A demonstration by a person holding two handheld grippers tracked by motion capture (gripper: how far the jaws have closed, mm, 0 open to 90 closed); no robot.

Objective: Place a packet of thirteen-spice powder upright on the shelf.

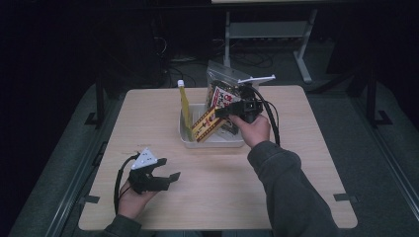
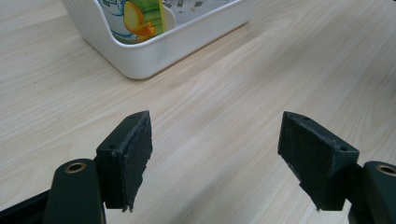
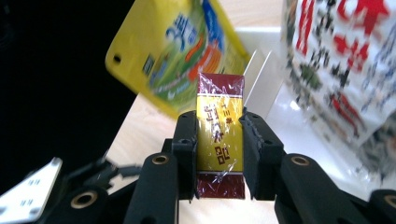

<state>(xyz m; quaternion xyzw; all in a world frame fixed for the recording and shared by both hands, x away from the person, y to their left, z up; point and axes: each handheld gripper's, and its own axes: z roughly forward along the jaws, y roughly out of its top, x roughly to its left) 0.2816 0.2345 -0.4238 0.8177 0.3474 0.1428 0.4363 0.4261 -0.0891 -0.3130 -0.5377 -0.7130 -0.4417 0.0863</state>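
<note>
High view, hidden: the room beyond the tabletop (image 1: pixel 296 163) is dark; the right claw (image 1: pixel 222 112) covers part of the box (image 1: pixel 206 124), and the print on the packets in the tray (image 1: pixel 184 134) is too small to read.
High view, box: long, yellow and dark red, tilted over the tray's left half, its lower end low inside the tray.
High view, left claw (image 1: pixel 167 169): spread, holding nothing, near the tabletop's front left, well apart from the tray.
Left gripper view: tray (image 2: pixel 154 49) cut off at the top; left claw (image 2: pixel 215 156) spread over bare tabletop (image 2: pixel 261 79).
Right gripper view, hidden: yellow pouch (image 3: pixel 175 49) and red-and-white bag (image 3: pixel 341 70) are blurred.
Right gripper view, box (image 3: pixel 220 135): glossy wrap, gold middle, maroon ends.
Right gripper view, right claw (image 3: pixel 219 154): pinching the box on both long sides.
</note>
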